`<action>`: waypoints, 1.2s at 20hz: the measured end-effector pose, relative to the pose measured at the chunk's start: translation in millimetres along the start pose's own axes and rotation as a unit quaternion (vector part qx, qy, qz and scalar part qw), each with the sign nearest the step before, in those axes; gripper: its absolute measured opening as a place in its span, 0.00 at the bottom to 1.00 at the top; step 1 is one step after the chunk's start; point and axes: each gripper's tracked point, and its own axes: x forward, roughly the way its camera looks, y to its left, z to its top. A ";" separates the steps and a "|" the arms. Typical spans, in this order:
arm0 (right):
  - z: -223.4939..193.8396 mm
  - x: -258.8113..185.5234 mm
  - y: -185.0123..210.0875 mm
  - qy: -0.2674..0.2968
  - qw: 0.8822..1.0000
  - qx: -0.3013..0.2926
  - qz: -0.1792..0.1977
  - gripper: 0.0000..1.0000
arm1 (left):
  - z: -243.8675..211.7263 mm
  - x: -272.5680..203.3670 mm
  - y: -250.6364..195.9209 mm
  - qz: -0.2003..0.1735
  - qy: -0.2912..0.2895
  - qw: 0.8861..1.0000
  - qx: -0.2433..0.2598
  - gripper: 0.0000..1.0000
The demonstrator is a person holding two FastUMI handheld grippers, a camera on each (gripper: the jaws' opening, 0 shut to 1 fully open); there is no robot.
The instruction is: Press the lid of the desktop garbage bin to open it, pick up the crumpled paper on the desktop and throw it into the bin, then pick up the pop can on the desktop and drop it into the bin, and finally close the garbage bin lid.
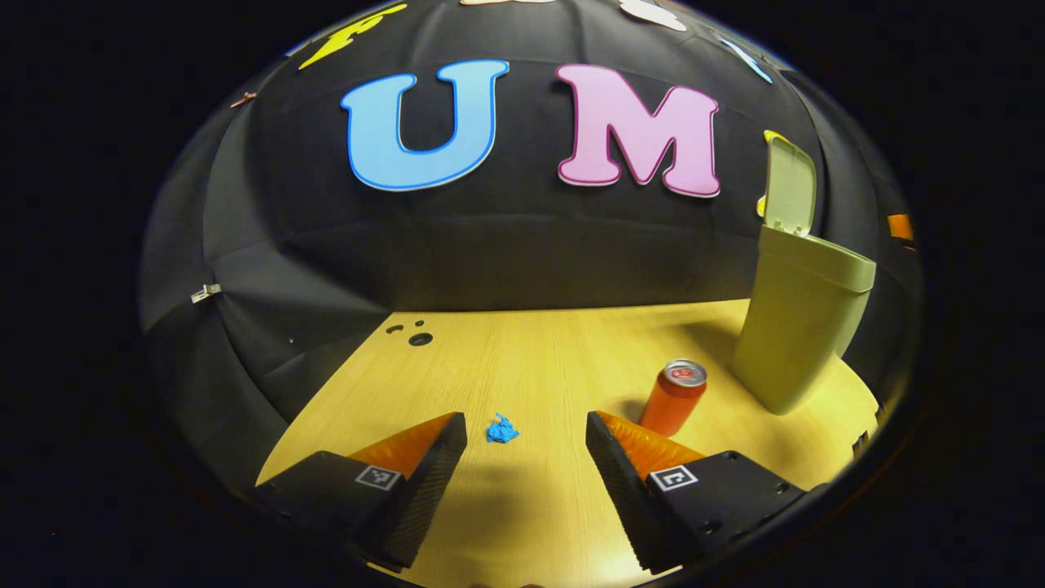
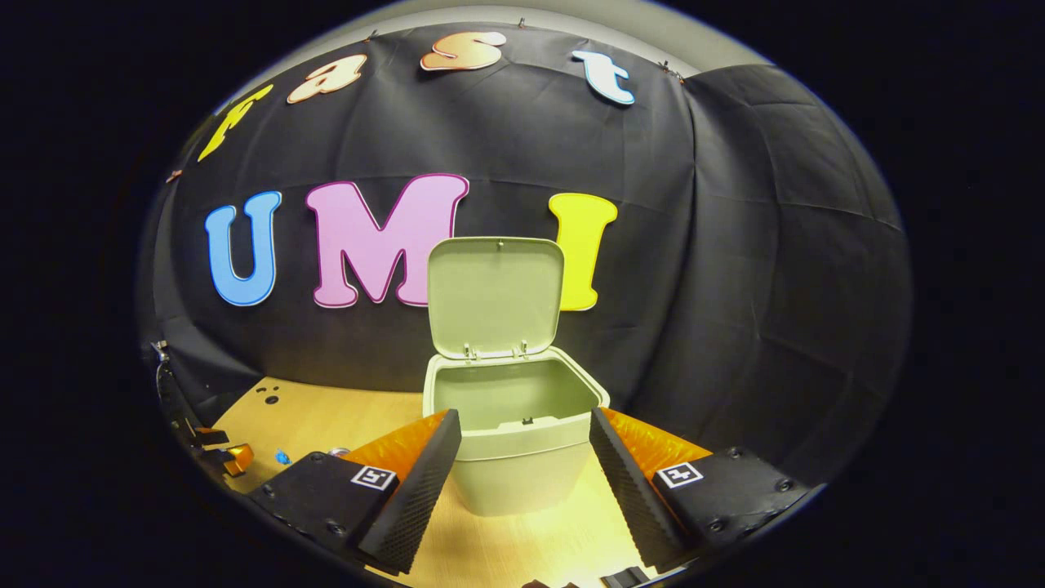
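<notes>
A small blue crumpled paper [image 1: 502, 429] lies on the wooden desktop [image 1: 531, 359], just beyond my left gripper [image 1: 526, 433], which is open and lined up on it with nothing held. An orange pop can [image 1: 674, 398] stands upright to the paper's right, close to the right fingertip. The pale green bin [image 1: 804, 322] stands at the right with its lid [image 1: 789, 185] swung up. In the right gripper view the bin [image 2: 514, 433] is straight ahead, empty inside, lid [image 2: 495, 296] upright. My right gripper [image 2: 525, 441] is open in front of it, holding nothing.
Black cloth walls close off the back and sides of the desk. Small round holes [image 1: 420, 338] mark the desk's far left corner. In the right gripper view the left gripper [image 2: 220, 453], the paper [image 2: 282, 457] and the can's top [image 2: 338, 451] show at the far left.
</notes>
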 end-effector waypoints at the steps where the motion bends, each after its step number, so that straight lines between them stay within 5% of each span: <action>1: -1.0 -0.4 0.6 0.004 1.000 -0.003 0.002 0.99 | -5.1 10.9 2.5 -0.003 0.008 1.000 0.000 0.95; 12: -4.7 10.3 -7.8 0.027 0.999 -0.033 0.000 0.98 | -62.8 110.9 19.7 0.015 0.097 0.995 0.020 0.95; 24: -36.7 39.3 -12.8 0.071 0.997 -0.038 0.014 0.98 | -91.6 154.0 14.1 0.019 0.128 0.992 0.012 0.90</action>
